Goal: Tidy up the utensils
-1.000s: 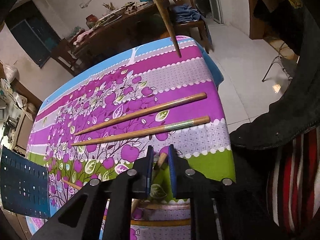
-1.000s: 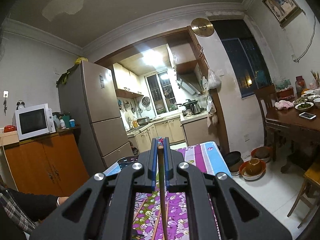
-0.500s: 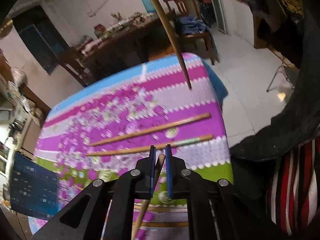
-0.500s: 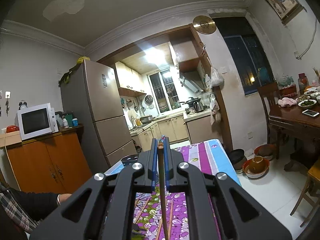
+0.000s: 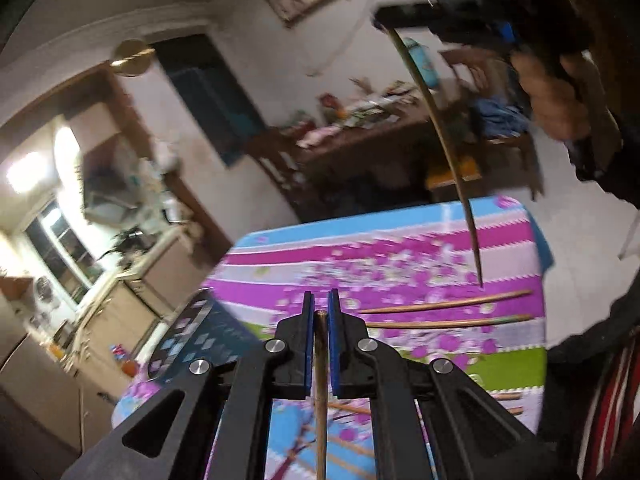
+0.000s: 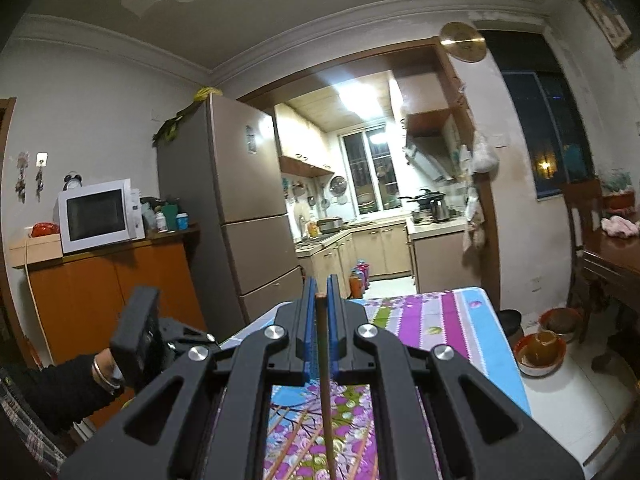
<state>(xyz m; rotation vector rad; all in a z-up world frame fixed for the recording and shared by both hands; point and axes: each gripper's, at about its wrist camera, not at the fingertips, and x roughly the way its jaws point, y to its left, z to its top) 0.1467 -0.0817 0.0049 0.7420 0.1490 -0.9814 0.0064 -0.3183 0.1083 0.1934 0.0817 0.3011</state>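
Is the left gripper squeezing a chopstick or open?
Squeezing: the left gripper has its jaws shut on a chopstick, lifted above the table.

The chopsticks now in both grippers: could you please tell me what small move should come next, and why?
Probably bring the two held sticks together as a pair. The left gripper is shut on one chopstick, the right gripper on another; two more lie on the cloth.

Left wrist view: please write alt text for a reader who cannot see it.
The left gripper, jaws shut on a wooden chopstick, is above a table with a purple floral tablecloth. Two more chopsticks lie on the cloth, and the right gripper holds another chopstick hanging down. The frame is motion-blurred.
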